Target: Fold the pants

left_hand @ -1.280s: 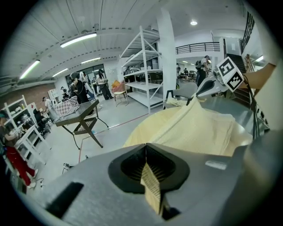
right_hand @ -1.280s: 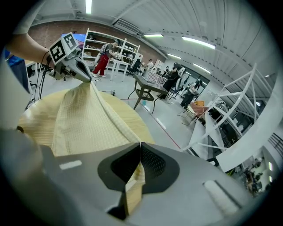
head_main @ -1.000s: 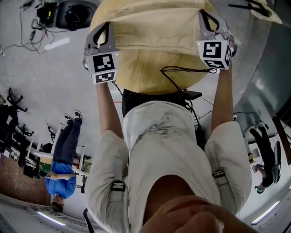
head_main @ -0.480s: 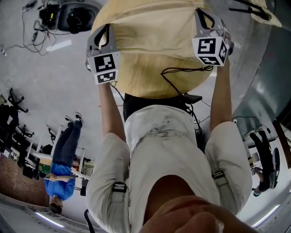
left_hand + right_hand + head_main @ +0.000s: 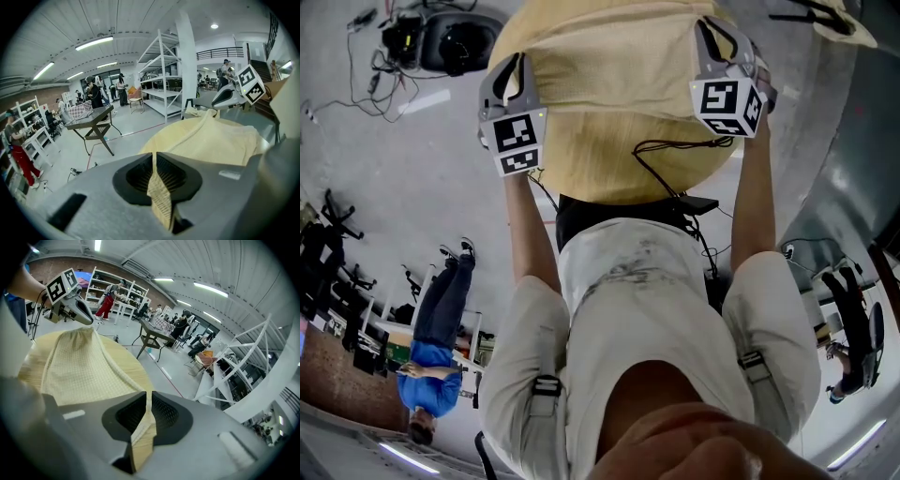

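The pale yellow pants [image 5: 619, 103] hang spread between my two grippers, above the person's torso in the head view. My left gripper [image 5: 510, 73] pinches one edge of the cloth. In the left gripper view a fold of the pants [image 5: 161, 197] runs between the jaws of the left gripper [image 5: 154, 155]. My right gripper [image 5: 718, 42] holds the other edge, and in the right gripper view a strip of the pants [image 5: 140, 437] sits between the jaws of the right gripper [image 5: 147, 394]. Both pairs of jaws have just been opening a little, with cloth still between them.
Below lies a grey floor with cables and a black device [image 5: 459, 37]. A black cable [image 5: 675, 155] dangles over the pants. A person in blue [image 5: 431, 347] stands to the left. A dark table [image 5: 91, 119] and white shelving [image 5: 164, 79] stand further off.
The right gripper's marker cube sits slightly higher and further left in the head view. The left gripper has barely shifted. The cloth stays stretched between both grippers.
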Tool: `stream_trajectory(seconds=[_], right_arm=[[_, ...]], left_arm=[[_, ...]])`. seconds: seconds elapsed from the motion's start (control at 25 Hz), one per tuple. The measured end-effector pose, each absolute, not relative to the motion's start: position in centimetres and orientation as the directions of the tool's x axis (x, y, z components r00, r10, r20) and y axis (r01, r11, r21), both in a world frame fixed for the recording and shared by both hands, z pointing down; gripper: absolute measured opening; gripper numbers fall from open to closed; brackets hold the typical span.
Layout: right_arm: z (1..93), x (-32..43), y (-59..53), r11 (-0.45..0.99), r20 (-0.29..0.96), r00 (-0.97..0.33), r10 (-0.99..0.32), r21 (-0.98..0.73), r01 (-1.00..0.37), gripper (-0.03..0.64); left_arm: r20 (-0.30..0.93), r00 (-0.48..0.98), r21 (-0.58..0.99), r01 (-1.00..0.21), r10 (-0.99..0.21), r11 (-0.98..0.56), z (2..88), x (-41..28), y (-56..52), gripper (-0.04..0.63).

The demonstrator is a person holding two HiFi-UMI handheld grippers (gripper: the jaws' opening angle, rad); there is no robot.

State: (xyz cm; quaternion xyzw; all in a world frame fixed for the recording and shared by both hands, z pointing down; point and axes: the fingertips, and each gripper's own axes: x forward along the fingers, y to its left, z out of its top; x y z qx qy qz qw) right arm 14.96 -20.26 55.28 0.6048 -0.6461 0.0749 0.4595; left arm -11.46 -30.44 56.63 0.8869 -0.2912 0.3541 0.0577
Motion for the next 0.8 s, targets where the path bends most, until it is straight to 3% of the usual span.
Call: stream_trajectory(seconds=[0.44,0.8], right_arm=[[52.8,12.7,-17.9,0.209,0.662,0.185,-0.726,0.469,-0.858,0.086],[50.8,9.3,-15.0,0.164,0.643,0.218,-0.734,0.48,-0.862,0.089]], left_arm=[[0.639,0.639,-0.036,-0.532,-0.428,-0.846,54.9,-12.4,-28.5,0.103],[0.612,0.693,-0.008,-0.476,-0.381,-0.879,53.3,-13.6,-25.9,0.114]])
